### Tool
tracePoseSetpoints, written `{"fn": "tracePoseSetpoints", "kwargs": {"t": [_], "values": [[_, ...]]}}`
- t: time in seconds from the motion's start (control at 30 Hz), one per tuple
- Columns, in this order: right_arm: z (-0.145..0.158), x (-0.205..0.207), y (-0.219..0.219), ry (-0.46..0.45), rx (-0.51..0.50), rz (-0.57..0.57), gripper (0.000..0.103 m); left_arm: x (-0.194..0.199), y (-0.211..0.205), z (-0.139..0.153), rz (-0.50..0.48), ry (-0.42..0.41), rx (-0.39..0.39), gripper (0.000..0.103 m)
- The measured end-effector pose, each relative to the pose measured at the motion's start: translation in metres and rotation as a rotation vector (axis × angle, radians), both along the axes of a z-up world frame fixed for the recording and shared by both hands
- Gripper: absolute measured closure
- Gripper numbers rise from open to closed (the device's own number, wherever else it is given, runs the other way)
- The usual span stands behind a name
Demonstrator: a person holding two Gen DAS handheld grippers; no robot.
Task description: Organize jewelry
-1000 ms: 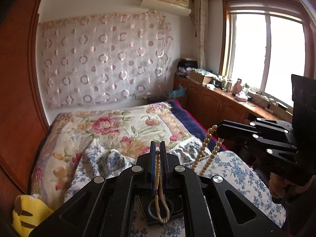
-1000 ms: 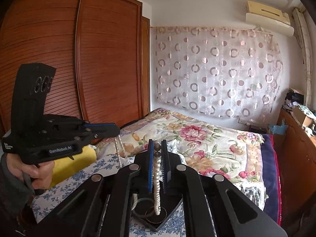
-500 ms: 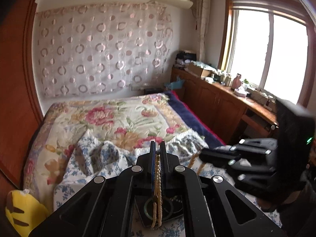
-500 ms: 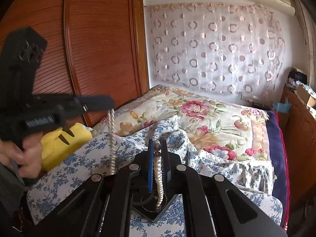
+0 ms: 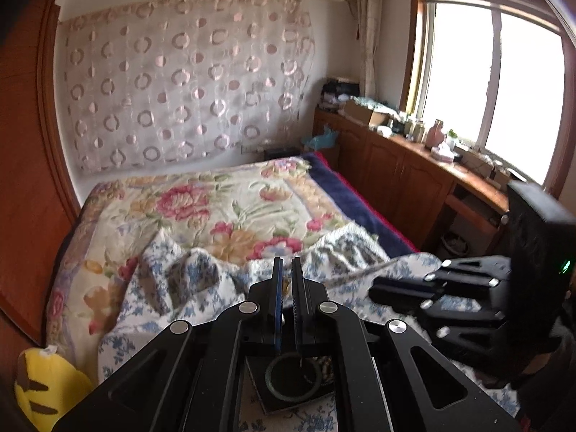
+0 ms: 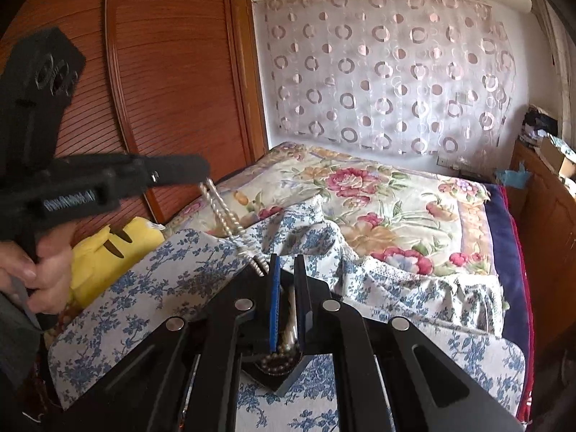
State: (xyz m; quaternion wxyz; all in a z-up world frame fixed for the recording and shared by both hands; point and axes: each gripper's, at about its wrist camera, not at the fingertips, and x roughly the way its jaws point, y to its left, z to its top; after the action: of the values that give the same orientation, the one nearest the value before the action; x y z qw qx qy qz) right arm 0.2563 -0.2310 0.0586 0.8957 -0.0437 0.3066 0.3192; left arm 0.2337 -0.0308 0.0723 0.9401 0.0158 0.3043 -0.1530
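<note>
The left gripper (image 6: 201,171) holds one end of a bead necklace (image 6: 226,219) between its closed fingers, seen at the left of the right wrist view. The strand slants down to the right gripper (image 6: 286,280), whose fingers stand narrowly apart with beads between them; whether they pinch it I cannot tell. More beads lie coiled in a dark tray (image 6: 284,378) on the bed (image 6: 396,198), beside a green bangle (image 5: 288,376).
</note>
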Motion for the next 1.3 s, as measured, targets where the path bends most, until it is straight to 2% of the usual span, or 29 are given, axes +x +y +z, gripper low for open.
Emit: {"fn": "tracePoseSetpoints", "kwargs": {"t": [0.2,0.33,0.53,0.67,0.9,0.97,1.1,1.17,1.2,1.23,1.3], "values": [[0.003,-0.021,-0.012,-0.002,0.002,-0.01,0.094,-0.013,0.002,-0.021,0.013,0.046,0.025,0.099],[0.002,-0.044,-0.018,-0.005,-0.005,-0.009,0.094,-0.035,0.006,-0.036,0.019,0.07,0.042,0.099],[-0.017,-0.078,-0.018,0.015,-0.02,0.002,0.094,-0.068,0.011,-0.063,0.027,0.107,0.057,0.097],[-0.036,-0.094,-0.017,0.044,-0.025,0.004,0.094,-0.087,0.012,-0.078,0.032,0.115,0.061,0.082],[-0.075,-0.119,-0.013,0.104,-0.047,0.005,0.094,-0.113,0.011,-0.102,0.028,0.127,0.068,0.065],[-0.086,-0.125,-0.012,0.129,-0.05,0.009,0.094,-0.119,0.01,-0.11,0.027,0.133,0.065,0.052],[-0.102,-0.134,-0.008,0.153,-0.073,0.016,0.094,-0.129,0.009,-0.123,0.031,0.144,0.071,0.043],[-0.107,-0.137,-0.008,0.163,-0.073,0.016,0.085,-0.133,0.009,-0.131,0.029,0.153,0.069,0.039],[-0.109,-0.14,-0.007,0.168,-0.07,0.017,0.073,-0.134,0.009,-0.134,0.03,0.158,0.069,0.037],[-0.113,-0.141,-0.007,0.178,-0.065,0.016,0.069,-0.136,0.01,-0.139,0.031,0.166,0.066,0.036],[-0.119,-0.141,-0.005,0.197,-0.07,0.019,0.069,-0.139,0.013,-0.146,0.036,0.182,0.055,0.035]]}}
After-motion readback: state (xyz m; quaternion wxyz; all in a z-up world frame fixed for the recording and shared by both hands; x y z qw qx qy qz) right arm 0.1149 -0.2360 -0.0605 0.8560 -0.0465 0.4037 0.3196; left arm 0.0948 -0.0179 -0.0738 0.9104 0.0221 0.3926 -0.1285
